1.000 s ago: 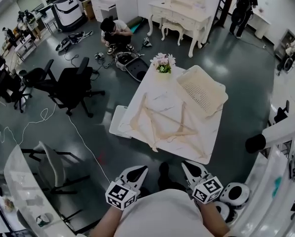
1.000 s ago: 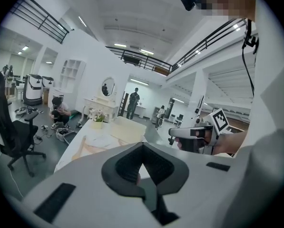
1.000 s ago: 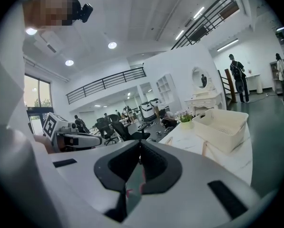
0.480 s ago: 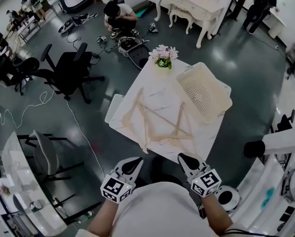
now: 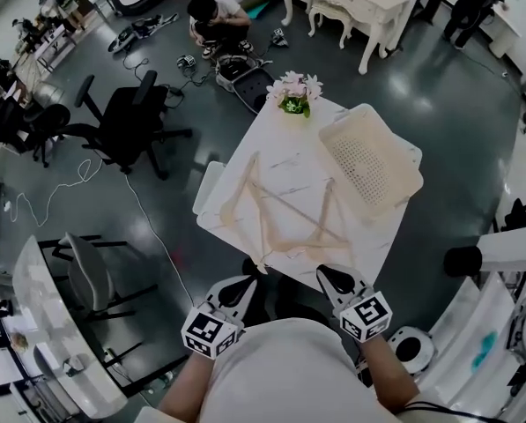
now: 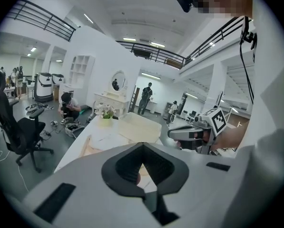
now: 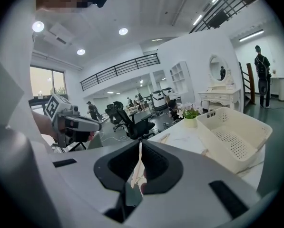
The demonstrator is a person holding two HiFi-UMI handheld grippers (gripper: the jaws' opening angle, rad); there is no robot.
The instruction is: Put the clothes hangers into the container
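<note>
Two hand-held tools, the left gripper and the right gripper, jaws pressed together and empty, hover off the near edge of a white marble-look table, where pale wooden clothes hangers lie beside a cream perforated plastic basket at its far right corner.

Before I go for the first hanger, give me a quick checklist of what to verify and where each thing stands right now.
1. Hangers on the table: ok, they lie flat toward its near edge.
2. One hanger free to lift alone: cannot tell, they overlap.
3. Basket ready: ok, empty, at the table's far right.
4. Jaws open for a grasp: not ok, left gripper and right gripper are both shut and empty.
5. Grippers over the hangers: not ok, both are short of the near edge.
6. Flowers out of the way: ok, at the far edge.
</note>
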